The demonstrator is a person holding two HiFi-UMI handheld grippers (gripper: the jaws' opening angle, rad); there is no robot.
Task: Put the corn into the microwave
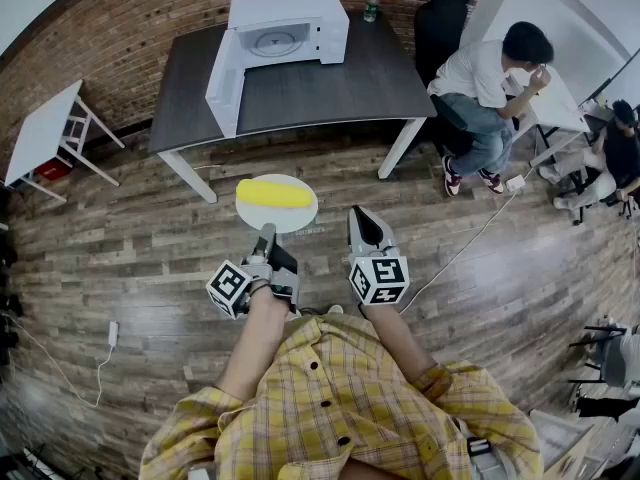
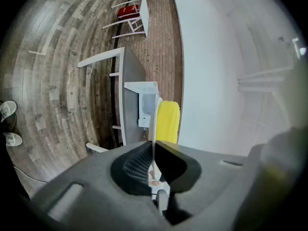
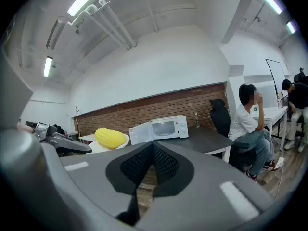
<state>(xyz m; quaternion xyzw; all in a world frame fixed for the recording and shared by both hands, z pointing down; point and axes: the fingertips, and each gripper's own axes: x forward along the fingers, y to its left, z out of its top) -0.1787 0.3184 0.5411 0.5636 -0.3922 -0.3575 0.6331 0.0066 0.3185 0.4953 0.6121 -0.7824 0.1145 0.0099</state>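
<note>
Open floor (image 1: 130, 228) separates table (image 1: 340, 83) with microwave (image 1: 285, 30) from left tongs (image 1: 266, 234) gripping plate (image 1: 300, 216) rim under corn (image 1: 274, 194); right tongs (image 1: 358, 214) closed.

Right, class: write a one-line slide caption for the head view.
Left gripper holds a plate of corn before the open microwave; right gripper shut and empty.

It looked like a shared office or lab workspace: a brick wall (image 1: 150, 8), plank floor (image 1: 120, 248) and ceiling tube lights (image 3: 48, 66). A seated person (image 1: 490, 78) worked at a white desk (image 1: 545, 88) beside a black office chair (image 1: 440, 18). A microwave (image 1: 285, 28) stood on a dark table (image 1: 330, 88).
</note>
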